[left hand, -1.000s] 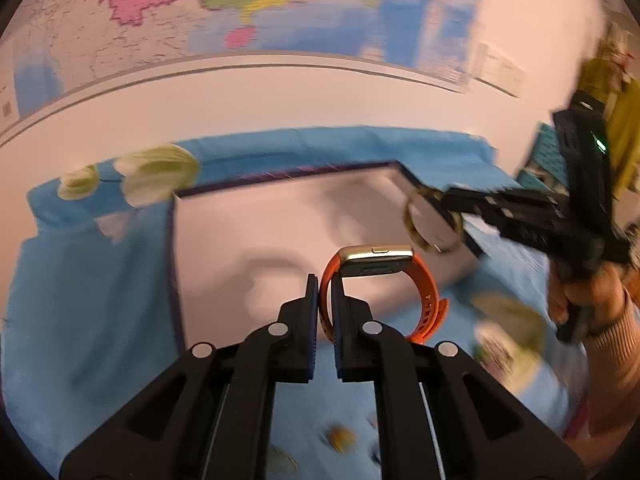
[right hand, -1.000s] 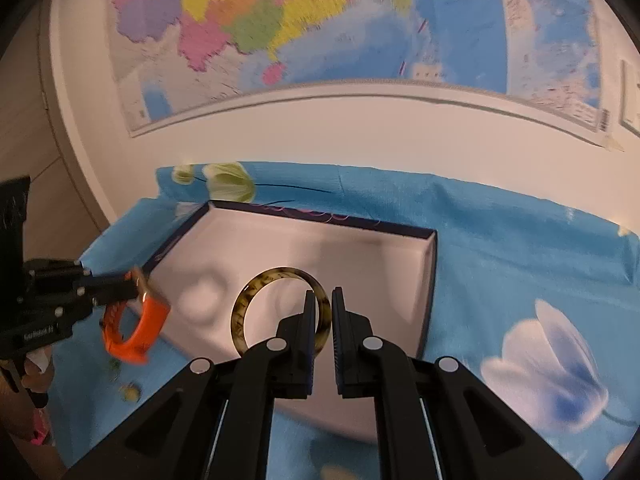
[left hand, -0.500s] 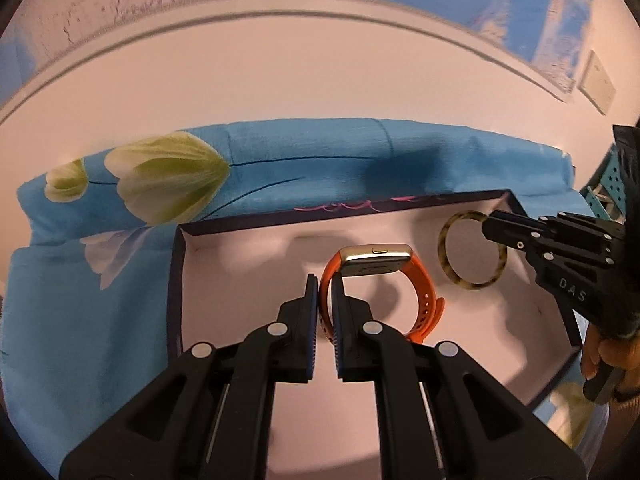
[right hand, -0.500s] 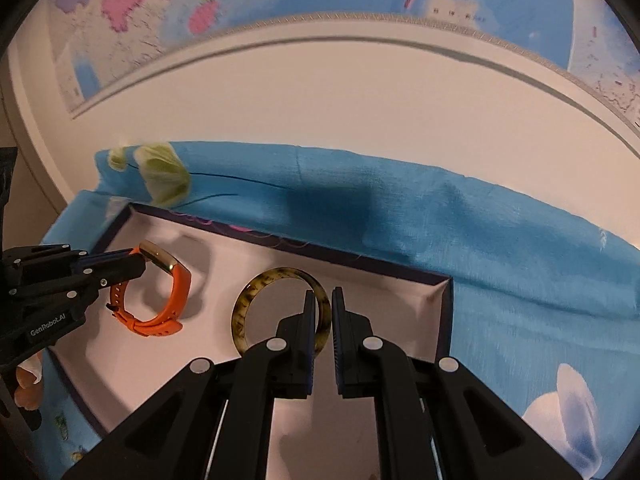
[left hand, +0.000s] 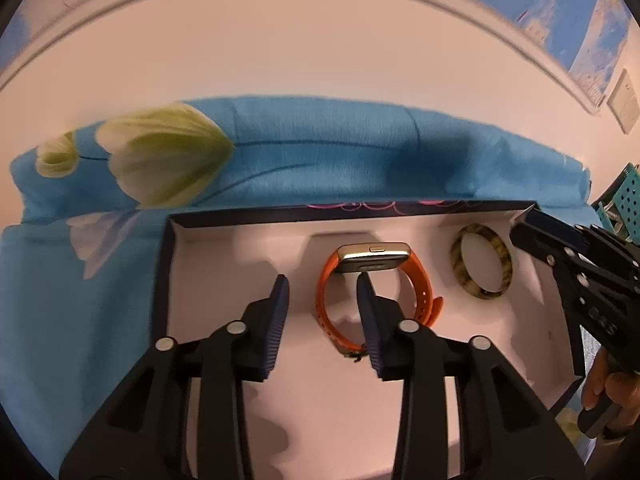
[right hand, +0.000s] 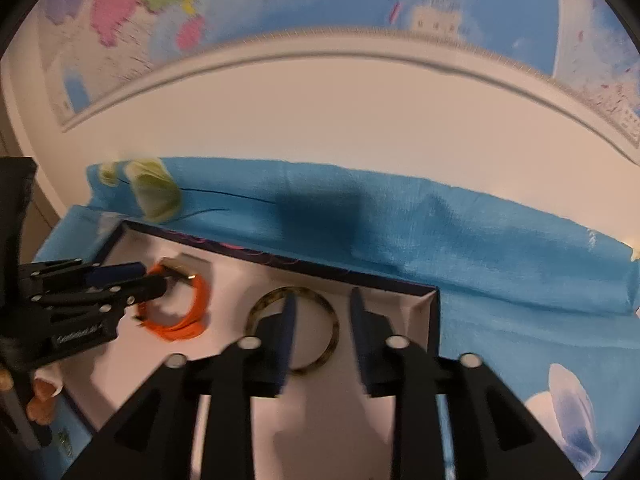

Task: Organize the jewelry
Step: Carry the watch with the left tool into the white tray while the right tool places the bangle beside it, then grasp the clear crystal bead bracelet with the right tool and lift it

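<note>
An orange watch point(left hand: 376, 292) with a gold case lies in the white box point(left hand: 166, 280) with a dark rim. My left gripper point(left hand: 322, 278) straddles the strap's left side, jaws opening; neither pad presses it. To its right lies a tortoiseshell bangle point(left hand: 482, 266). In the right wrist view the bangle point(right hand: 333, 322) rests on the box floor point(right hand: 424, 312), its right side between the opening jaws of my right gripper point(right hand: 323, 298), untouched. The left gripper point(right hand: 154, 278) shows there at the watch point(right hand: 192, 316). The right gripper's fingers point(left hand: 532, 232) enter the left wrist view from the right.
The box sits on a blue cloth point(left hand: 320, 160) printed with flowers, against a pale wall with a map point(right hand: 280, 8). A teal perforated basket point(left hand: 622, 200) stands at the far right. A hand point(left hand: 608, 384) holds the right gripper; small bits lie on the cloth point(right hand: 66, 444).
Both grippers came forward over the box and dipped. Their jaws, shut on the watch strap and the bangle before, have parted, and both pieces now lie in the box.
</note>
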`<state>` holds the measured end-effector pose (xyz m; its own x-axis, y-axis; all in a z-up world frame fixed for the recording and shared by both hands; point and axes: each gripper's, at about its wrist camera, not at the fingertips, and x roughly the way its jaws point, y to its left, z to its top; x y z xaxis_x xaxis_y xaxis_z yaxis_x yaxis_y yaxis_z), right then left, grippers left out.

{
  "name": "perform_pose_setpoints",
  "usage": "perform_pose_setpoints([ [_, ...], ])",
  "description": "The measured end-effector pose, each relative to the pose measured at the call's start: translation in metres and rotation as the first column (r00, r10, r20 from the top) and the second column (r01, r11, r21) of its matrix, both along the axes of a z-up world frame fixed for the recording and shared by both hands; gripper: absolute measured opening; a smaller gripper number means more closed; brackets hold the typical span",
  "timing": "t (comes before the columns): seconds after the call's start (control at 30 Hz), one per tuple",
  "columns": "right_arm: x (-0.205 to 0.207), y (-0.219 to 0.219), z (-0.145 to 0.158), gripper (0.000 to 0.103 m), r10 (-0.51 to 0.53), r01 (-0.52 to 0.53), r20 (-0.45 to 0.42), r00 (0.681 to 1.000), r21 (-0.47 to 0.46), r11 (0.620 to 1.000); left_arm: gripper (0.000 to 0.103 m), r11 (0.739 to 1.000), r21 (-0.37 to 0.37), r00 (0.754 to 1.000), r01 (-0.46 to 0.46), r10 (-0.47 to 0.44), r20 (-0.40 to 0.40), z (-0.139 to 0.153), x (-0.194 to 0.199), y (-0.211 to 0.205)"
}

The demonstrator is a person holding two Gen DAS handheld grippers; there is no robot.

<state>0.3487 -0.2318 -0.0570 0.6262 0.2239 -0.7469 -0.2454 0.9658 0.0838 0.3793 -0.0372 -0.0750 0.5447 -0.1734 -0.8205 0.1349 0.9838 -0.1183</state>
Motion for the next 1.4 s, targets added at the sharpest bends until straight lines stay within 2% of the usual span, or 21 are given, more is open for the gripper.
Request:
perform_pose_setpoints([
  [0.07,-0.013,-0.002,0.007,0.042,0.020,-0.021,0.027,0.999,0.016,1.000,0.047,1.000,-0.012,0.998,-0.006,0.006,0.062,0.012,-0.016,0.007],
  [0.13,-0.033,-0.007,0.017,0.046,0.049,-0.052,0.056,0.997,0.049,0.997,0.055,1.000,0.003,0.991,-0.013,0.013,0.132,0.025,-0.034,0.010],
  [0.17,-0.046,-0.011,0.022,0.052,0.063,-0.068,0.074,0.995,0.070,0.995,0.066,1.000,0.010,0.983,-0.010,0.008,0.184,0.035,-0.048,0.011],
  [0.2,-0.055,-0.011,0.025,0.054,0.075,-0.082,0.084,0.994,0.086,0.993,0.071,1.000,0.015,0.975,-0.002,-0.002,0.221,0.042,-0.060,0.012],
  [0.3,-0.091,-0.015,0.031,0.056,0.117,-0.130,0.110,0.987,0.118,0.984,0.074,0.998,0.052,0.942,0.044,-0.058,0.332,0.060,-0.105,0.011],
  [0.47,-0.145,-0.020,0.026,0.056,0.168,-0.181,0.122,0.978,0.113,0.977,0.079,0.990,0.085,0.905,0.115,-0.139,0.403,0.066,-0.169,0.011],
  [0.7,-0.204,-0.018,0.003,0.055,0.176,-0.182,0.079,0.981,0.079,0.980,0.079,0.983,0.085,0.910,0.163,-0.184,0.372,0.040,-0.228,0.010],
  [0.83,-0.229,-0.009,-0.004,0.044,0.202,-0.208,0.066,0.977,0.091,0.974,0.079,0.981,0.099,0.909,0.170,-0.195,0.368,0.027,-0.249,0.005],
  [0.93,-0.244,0.006,-0.010,0.040,0.234,-0.236,0.057,0.971,0.042,0.971,0.079,0.978,0.105,0.912,0.178,-0.204,0.356,0.020,-0.261,0.001],
  [1.1,-0.251,0.021,-0.018,0.033,0.242,-0.241,0.045,0.969,-0.023,0.970,0.079,0.976,0.098,0.916,0.192,-0.214,0.338,0.012,-0.275,-0.004],
  [1.27,-0.249,0.021,-0.029,0.016,0.214,-0.213,0.020,0.977,-0.048,0.976,0.079,0.978,0.093,0.920,0.189,-0.209,0.332,0.010,-0.281,-0.004],
  [1.4,-0.249,0.015,-0.030,0.012,0.196,-0.195,0.023,0.980,-0.028,0.980,0.079,0.979,0.082,0.924,0.187,-0.203,0.325,0.009,-0.283,-0.002],
])
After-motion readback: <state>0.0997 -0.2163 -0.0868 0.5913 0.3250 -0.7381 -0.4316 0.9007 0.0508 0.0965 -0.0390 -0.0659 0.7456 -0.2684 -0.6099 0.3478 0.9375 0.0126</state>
